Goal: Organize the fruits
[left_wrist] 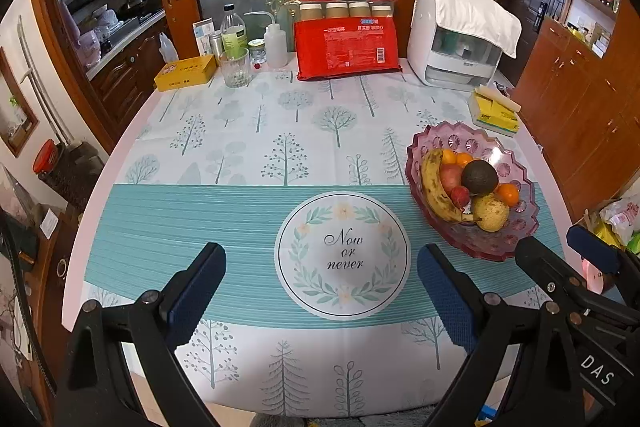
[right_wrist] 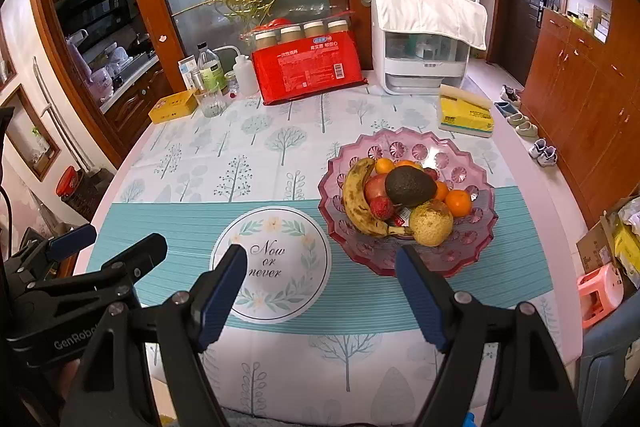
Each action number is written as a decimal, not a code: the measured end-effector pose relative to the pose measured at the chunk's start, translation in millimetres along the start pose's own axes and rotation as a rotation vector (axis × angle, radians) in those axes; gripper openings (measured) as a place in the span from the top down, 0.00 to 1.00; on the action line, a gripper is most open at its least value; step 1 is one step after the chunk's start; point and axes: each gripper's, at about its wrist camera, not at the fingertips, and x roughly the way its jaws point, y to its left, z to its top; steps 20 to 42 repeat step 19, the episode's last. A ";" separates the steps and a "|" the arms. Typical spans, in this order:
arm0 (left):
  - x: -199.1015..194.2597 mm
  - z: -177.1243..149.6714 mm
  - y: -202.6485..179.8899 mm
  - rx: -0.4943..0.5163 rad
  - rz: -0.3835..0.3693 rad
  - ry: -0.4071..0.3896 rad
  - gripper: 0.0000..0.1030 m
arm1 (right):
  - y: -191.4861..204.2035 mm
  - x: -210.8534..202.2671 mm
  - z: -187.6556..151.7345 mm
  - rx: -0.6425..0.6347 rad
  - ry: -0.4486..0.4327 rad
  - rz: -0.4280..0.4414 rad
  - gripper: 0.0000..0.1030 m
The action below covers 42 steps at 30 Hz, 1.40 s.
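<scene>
You held both grippers, left (left_wrist: 320, 291) and right (right_wrist: 320, 291), fingers apart, empty, short of the pink fruit bowl (right_wrist: 472, 259). Fruit already piled; likely next: pick the avocado (right_wrist: 410, 185).

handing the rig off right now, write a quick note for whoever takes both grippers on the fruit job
Left gripper: open, empty, held over the near part of the table above the "Now or never" print.
Right gripper: open, empty, just short of the near rim of the pink bowl.
Fruit: all that shows sits piled in the bowl: banana along the left side, avocado on top, a yellowish pear-like fruit in front, lychee, oranges at right and behind.
Done: no fruit lies loose on the tablecloth.
Left: nothing obvious; check for strays out of view.
</scene>
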 end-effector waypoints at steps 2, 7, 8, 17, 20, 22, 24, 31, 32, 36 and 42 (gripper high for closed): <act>1.1 -0.4 -1.4 -0.008 0.004 0.002 0.07 | -1.6 1.5 1.6 -0.006 0.003 0.003 0.25; 2.9 1.2 -8.3 -0.022 0.013 0.006 0.07 | -7.4 4.5 5.8 -0.022 0.008 0.014 0.25; 3.6 1.2 -9.9 -0.026 0.014 0.008 0.07 | -9.6 5.5 6.6 -0.024 0.011 0.017 0.25; 13.0 5.3 -26.6 -0.056 0.015 0.027 0.07 | -28.1 14.5 14.1 -0.051 0.031 0.027 0.25; 16.5 5.6 -30.3 -0.067 0.015 0.036 0.07 | -33.0 18.0 15.9 -0.060 0.039 0.030 0.25; 16.5 5.6 -30.3 -0.067 0.015 0.036 0.07 | -33.0 18.0 15.9 -0.060 0.039 0.030 0.25; 16.5 5.6 -30.3 -0.067 0.015 0.036 0.07 | -33.0 18.0 15.9 -0.060 0.039 0.030 0.25; 16.5 5.6 -30.3 -0.067 0.015 0.036 0.07 | -33.0 18.0 15.9 -0.060 0.039 0.030 0.25; 16.5 5.6 -30.3 -0.067 0.015 0.036 0.07 | -33.0 18.0 15.9 -0.060 0.039 0.030 0.25; 16.5 5.6 -30.3 -0.067 0.015 0.036 0.07 | -33.0 18.0 15.9 -0.060 0.039 0.030 0.25; 16.5 5.6 -30.3 -0.067 0.015 0.036 0.07 | -33.0 18.0 15.9 -0.060 0.039 0.030 0.25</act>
